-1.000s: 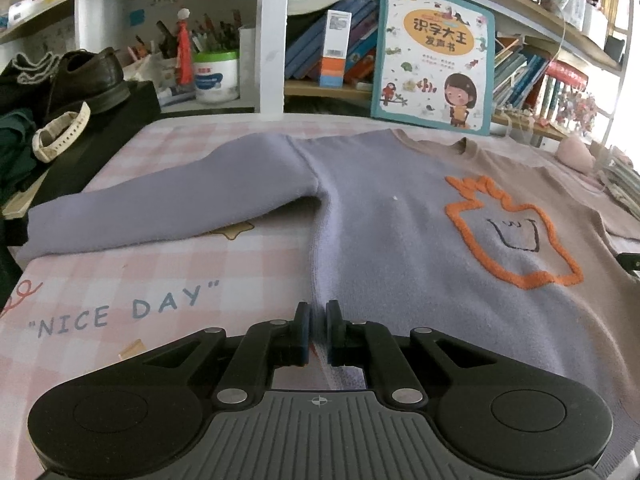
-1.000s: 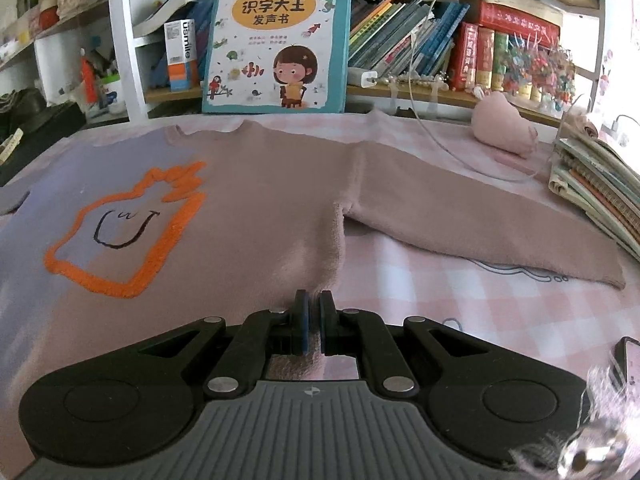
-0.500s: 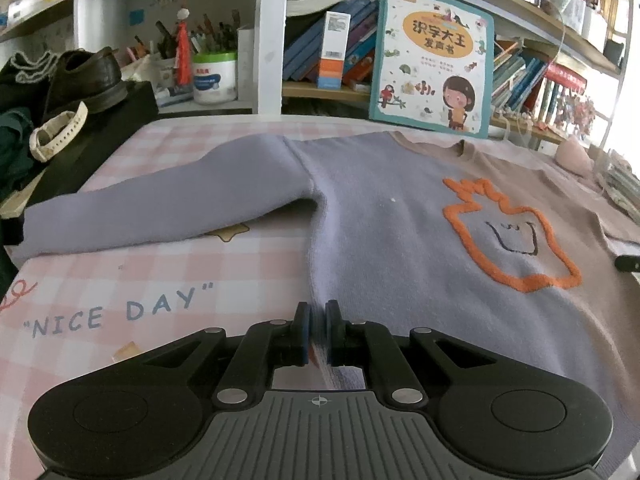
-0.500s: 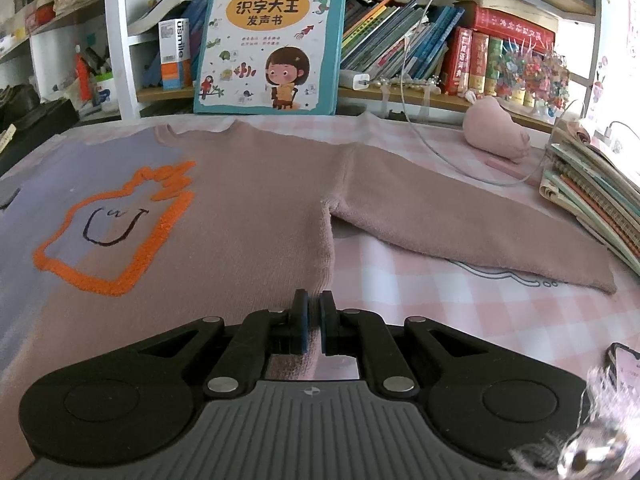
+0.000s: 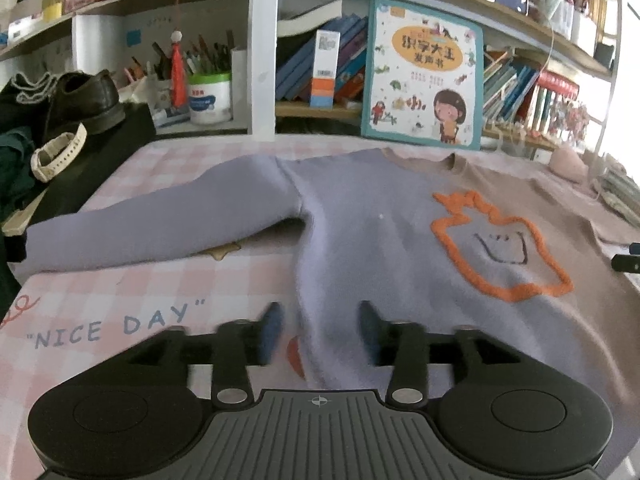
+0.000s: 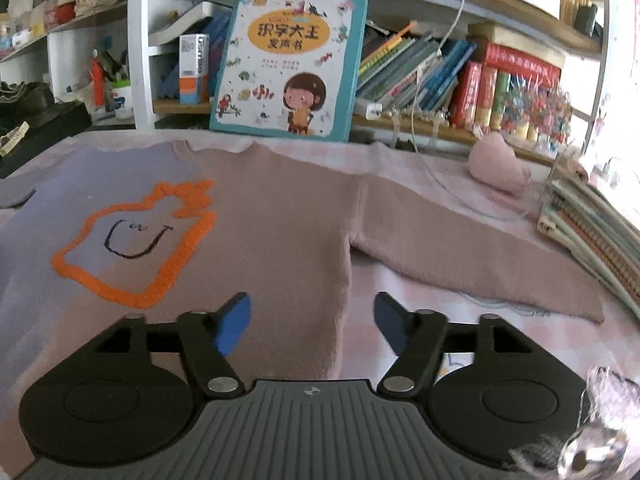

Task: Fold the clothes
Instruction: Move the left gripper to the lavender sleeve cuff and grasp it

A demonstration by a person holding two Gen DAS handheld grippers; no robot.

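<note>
A two-tone sweater lies flat and face up on the checked tablecloth, lilac on the left, dusty pink on the right, with an orange outlined figure on the chest. Both sleeves are spread out sideways. My left gripper is open over the lilac bottom-left hem corner. My right gripper is open over the pink bottom-right hem corner. Neither holds anything.
Bookshelves with a children's book stand behind the table. A black shoe and a watch sit on a dark box at the left. A pile of books, a pink plush and a cable are at the right.
Both grippers were shut on the sweater's hem corners; now both have opened and let go. The sweater lies flatter and further out on the table.
</note>
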